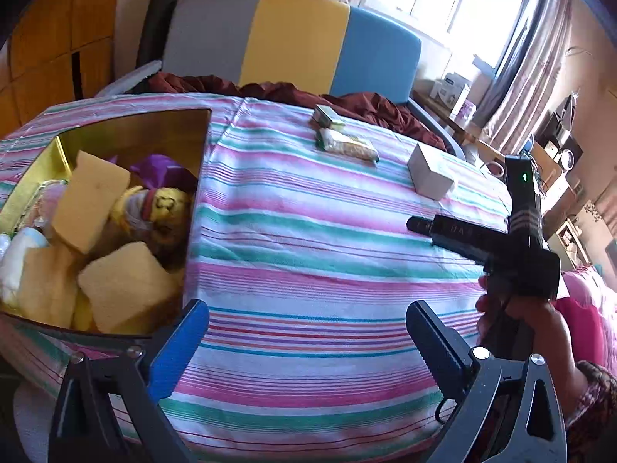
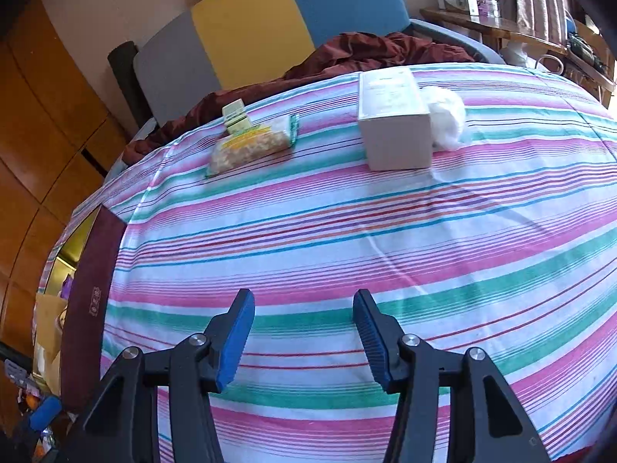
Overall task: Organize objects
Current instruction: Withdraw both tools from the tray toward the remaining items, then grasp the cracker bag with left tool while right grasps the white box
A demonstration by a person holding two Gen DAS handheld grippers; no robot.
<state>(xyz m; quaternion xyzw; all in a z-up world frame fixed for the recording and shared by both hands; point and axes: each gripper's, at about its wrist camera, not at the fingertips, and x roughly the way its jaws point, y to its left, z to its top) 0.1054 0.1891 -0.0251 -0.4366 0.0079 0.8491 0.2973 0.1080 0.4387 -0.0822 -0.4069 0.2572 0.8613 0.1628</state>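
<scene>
Stripes of pink, green and white run across the bedsheet [image 2: 347, 231] that covers the work surface in both views. Near its far edge lie a small green-and-white carton [image 2: 236, 116] and, touching it on the near side, a clear snack packet [image 2: 252, 146] with green ends. To their right, apart from them, stands a white box [image 2: 395, 123], and a crumpled white plastic wrap [image 2: 447, 117] rests against its right side.

At the left edge of the sheet sits an open box with a gold lining [image 1: 135, 135], its outside dark maroon. It is filled with yellow sponge blocks [image 1: 90, 206], a yellow-and-white plush toy [image 1: 154, 212] and something purple behind (what the purple thing is cannot be told).

The left gripper [image 1: 308, 341] hovers over the sheet beside that box with its jaws spread wide and nothing between them. The right gripper [image 2: 304, 337] is also over bare sheet, jaws parted and empty; in the left view its black body is seen from the side, held in a person's hand [image 1: 528, 324].

Behind the bed stand a headboard in grey, yellow and blue panels [image 1: 293, 38] and a rumpled dark red blanket [image 2: 366, 52].
</scene>
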